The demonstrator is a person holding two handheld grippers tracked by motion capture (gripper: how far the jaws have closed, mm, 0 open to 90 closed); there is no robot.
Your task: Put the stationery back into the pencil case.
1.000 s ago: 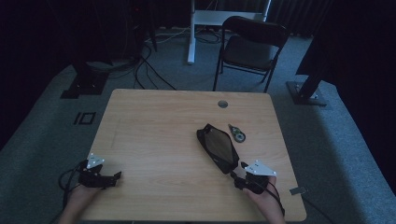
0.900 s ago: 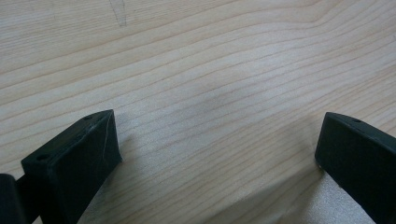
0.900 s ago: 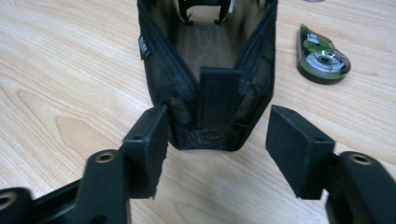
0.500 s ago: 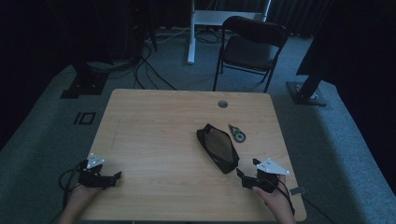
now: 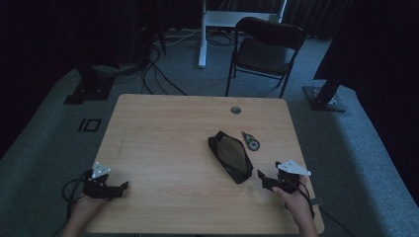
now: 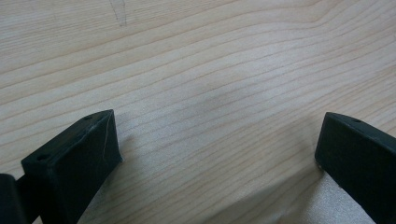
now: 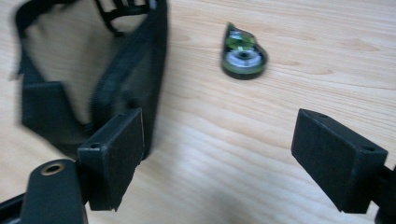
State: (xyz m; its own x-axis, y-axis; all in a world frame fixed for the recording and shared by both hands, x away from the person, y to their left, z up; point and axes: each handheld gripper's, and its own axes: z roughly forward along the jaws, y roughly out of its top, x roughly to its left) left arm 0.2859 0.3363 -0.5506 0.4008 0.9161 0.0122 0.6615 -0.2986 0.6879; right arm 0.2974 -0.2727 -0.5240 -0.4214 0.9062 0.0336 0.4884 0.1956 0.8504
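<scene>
1. The right gripper [image 5: 264, 178] is resting near the table's [image 5: 163, 133] front right corner, held in the person's right hand [image 5: 296, 200]. Its jaws have just been opening and are now standing wide apart, with nothing but bare wood between them.
2. The black mesh pouch [image 5: 230, 156] is lying flat on the table right of centre, just beside the right gripper's tips and not touching them. In the right gripper view the pouch [image 7: 88, 84] is sitting behind and beside the left-hand jaw, its mesh panel showing the wood through it.
3. A small green correction-tape dispenser [image 5: 251, 142] is lying just beyond the pouch toward the table's far right; in the right gripper view it [image 7: 243, 51] is lying well ahead of the open jaws.
4. The left gripper [image 5: 121, 187] is sitting near the front left corner in the left hand [image 5: 86, 207], well apart from the pouch. Its jaws are standing open over bare wood, holding nothing.
</scene>
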